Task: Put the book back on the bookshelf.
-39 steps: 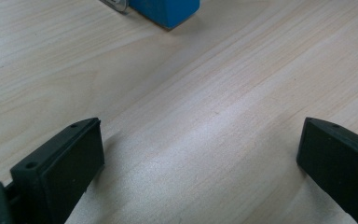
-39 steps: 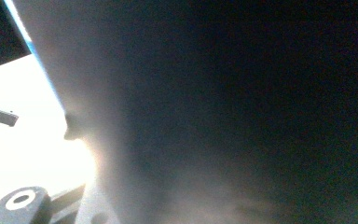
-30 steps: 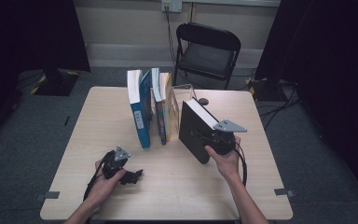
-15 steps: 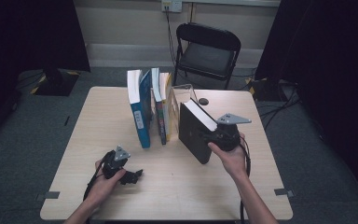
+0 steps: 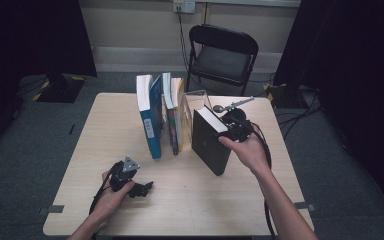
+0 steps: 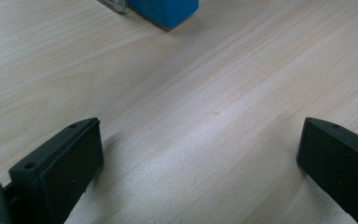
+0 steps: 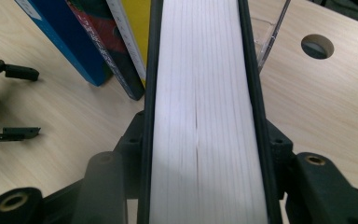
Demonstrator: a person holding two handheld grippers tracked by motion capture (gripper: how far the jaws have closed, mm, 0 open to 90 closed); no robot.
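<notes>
While the left gripper (image 5: 139, 189) rests at the table's near left, jaws wide apart and empty, the thick black hardcover book (image 5: 210, 142) with white page edges tilts just right of the standing row of books (image 5: 162, 117), clamped across its covers by the right gripper (image 5: 232, 131); it looks heavy, stiff and smooth-skinned, best gripped mid-thickness.

Left gripper (image 5: 139, 189): black two-jaw body, grey three-cornered plate on top, black cable trailing near, flat matte pads (image 6: 70, 172) with small screw holes, right gripper (image 5: 230, 131): black, grey plate, looped black cable, brass-ringed screw bosses, forearms unsleeved.
</notes>
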